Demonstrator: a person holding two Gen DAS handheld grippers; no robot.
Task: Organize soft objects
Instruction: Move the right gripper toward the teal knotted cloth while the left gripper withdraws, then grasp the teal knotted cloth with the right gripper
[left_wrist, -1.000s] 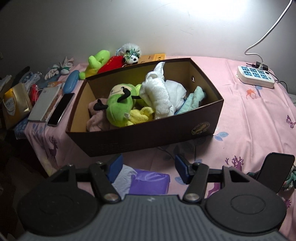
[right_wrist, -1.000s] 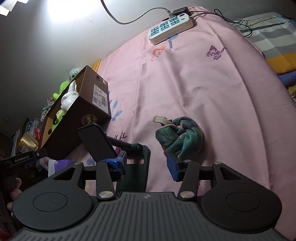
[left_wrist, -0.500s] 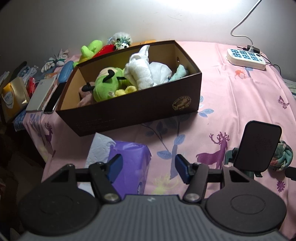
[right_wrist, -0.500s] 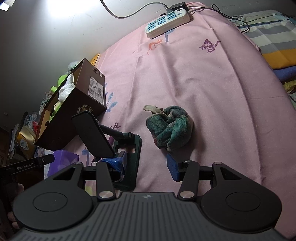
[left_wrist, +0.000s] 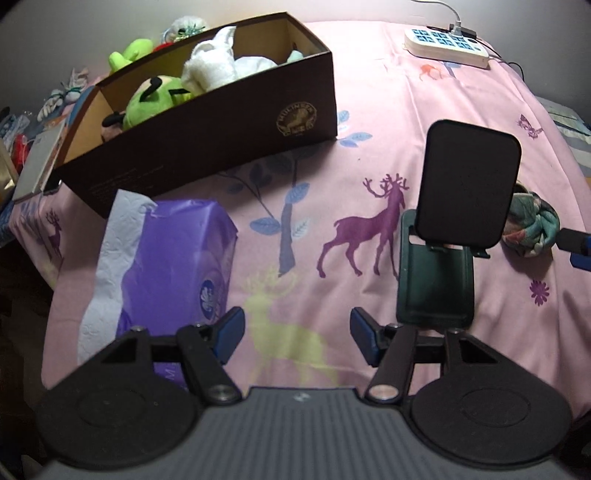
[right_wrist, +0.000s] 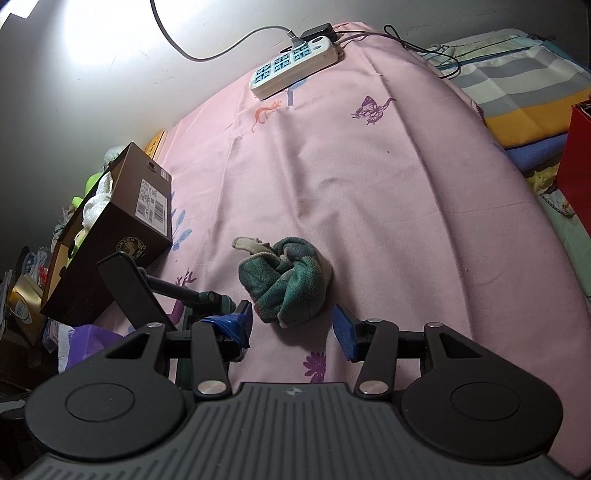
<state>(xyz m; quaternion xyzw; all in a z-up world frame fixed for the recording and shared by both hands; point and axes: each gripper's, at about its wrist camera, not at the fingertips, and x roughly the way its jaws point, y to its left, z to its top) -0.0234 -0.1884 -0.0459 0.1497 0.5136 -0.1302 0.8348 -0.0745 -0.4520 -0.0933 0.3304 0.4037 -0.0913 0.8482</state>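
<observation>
Crumpled teal towel (right_wrist: 286, 286) on pink sheet, plush-filled brown box (left_wrist: 207, 122) well apart

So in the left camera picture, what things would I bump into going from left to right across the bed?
Purple tissue pack → brown box of plush toys → black phone stand → balled-up green towel.

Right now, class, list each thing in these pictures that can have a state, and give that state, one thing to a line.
Brown box: lid off, holding plush toys.
Green towel: crumpled on the pink cloth, outside the box.
Right gripper: open, fingers on either side of the towel's near edge, not gripping.
Left gripper: open, holding nothing.
Tissue pack: opened, a tissue sticking out.
Phone stand: unfolded, upright.
Power strip: cord plugged in.
</observation>
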